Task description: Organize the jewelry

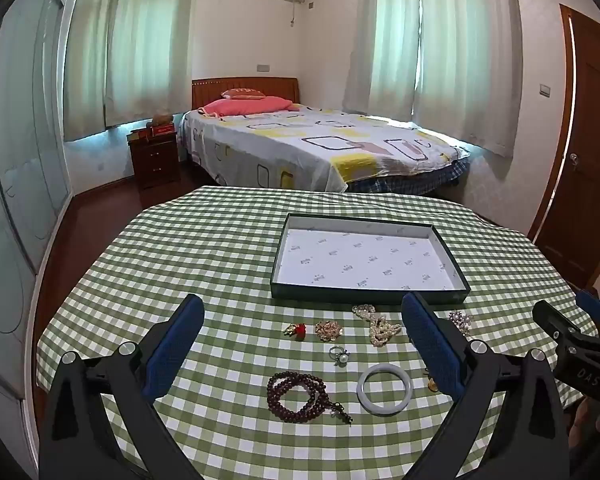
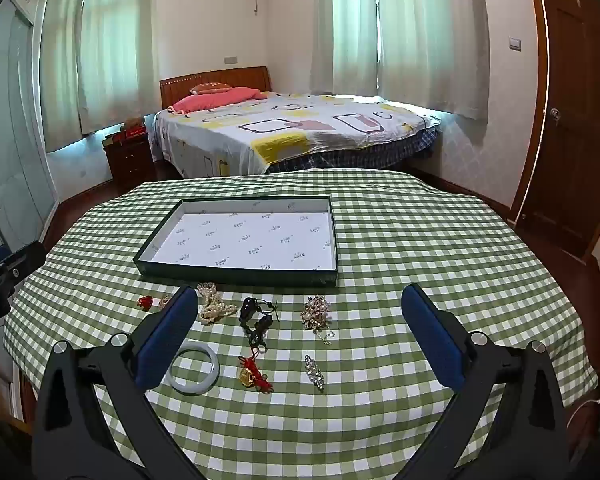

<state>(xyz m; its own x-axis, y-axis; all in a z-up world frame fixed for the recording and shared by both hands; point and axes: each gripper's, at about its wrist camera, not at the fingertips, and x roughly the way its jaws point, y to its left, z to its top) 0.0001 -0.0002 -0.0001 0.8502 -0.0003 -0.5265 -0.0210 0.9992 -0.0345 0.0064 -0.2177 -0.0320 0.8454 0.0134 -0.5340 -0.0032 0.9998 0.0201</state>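
Waiting above the table: both grippers hang over the checked tablecloth (image 1: pixel 220 248), tilted down toward the jewelry, and nothing is taken yet.
Left gripper (image 1: pixel 302 340): its blue pads stand wide apart and empty; the wooden bead bracelet (image 1: pixel 298 398) and the white jade bangle (image 1: pixel 385 389) lie between them, probably because these are the nearest pieces to begin with.
Right gripper (image 2: pixel 300 330): its pads are also wide apart and empty, framing its own group of pieces.
Tray (image 2: pixel 236 276): a flat dark box with white printed lining, empty, just behind the jewelry; I judge it is the place where all pieces should go.
Back row: small red ornament (image 1: pixel 296 330), gold cluster (image 1: pixel 329 330), pearl necklace (image 1: pixel 378 326), close to the tray wall, so the way is short.
Middle: pearl ring (image 1: pixel 340 355), alone.
Right side: black cord bracelet (image 2: pixel 256 320), rhinestone brooch (image 2: pixel 316 312), gold charm with red cord (image 2: pixel 254 376), crystal clip (image 2: pixel 314 372).
Spacing: pieces lie apart, so each can be pinched singly.
Risk: the necklace is heaped and may trail.
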